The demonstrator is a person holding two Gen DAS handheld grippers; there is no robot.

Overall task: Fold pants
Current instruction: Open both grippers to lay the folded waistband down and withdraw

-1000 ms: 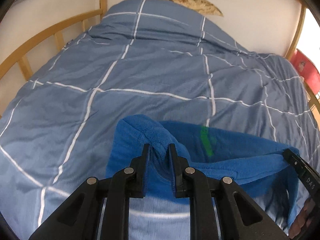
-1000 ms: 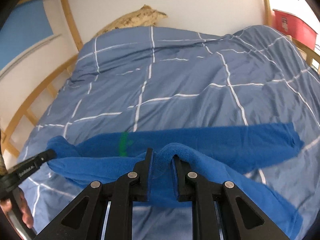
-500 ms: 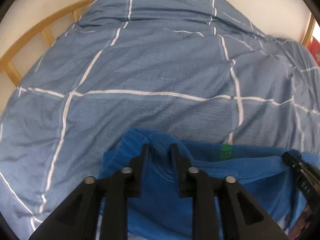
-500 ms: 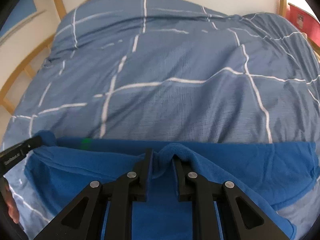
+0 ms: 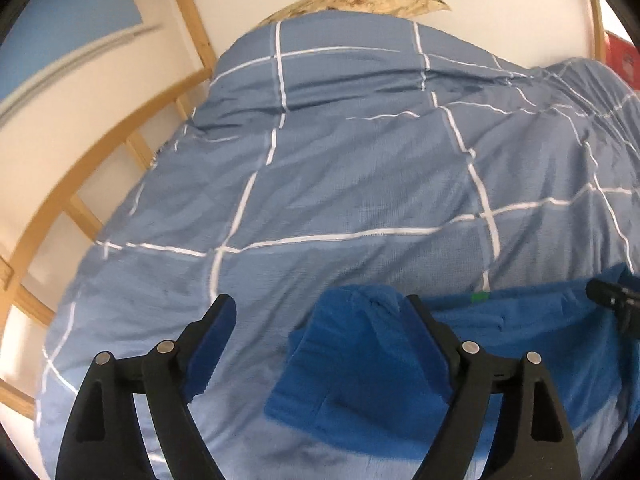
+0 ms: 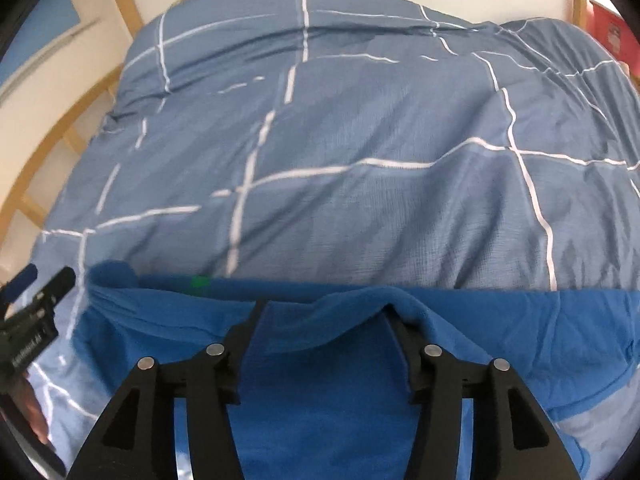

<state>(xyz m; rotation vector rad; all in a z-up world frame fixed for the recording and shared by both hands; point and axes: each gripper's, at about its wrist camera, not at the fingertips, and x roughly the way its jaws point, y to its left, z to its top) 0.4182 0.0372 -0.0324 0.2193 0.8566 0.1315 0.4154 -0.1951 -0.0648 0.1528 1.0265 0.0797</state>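
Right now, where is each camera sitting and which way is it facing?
Left wrist: on the left gripper, open, looking up the checked duvet to the wall; right gripper shows at its right edge.
Right wrist: on the right gripper, open over the blue pants; the left gripper shows at its left edge.
Shared: pants, duvet, wooden bed frame.

I see royal-blue fleece pants point(image 5: 360, 376) with a small green tag point(image 6: 200, 281), on a slate-blue duvet point(image 5: 360, 168) checked with white lines; both my claws are black, the bed frame point(image 5: 52, 208) pale wood.
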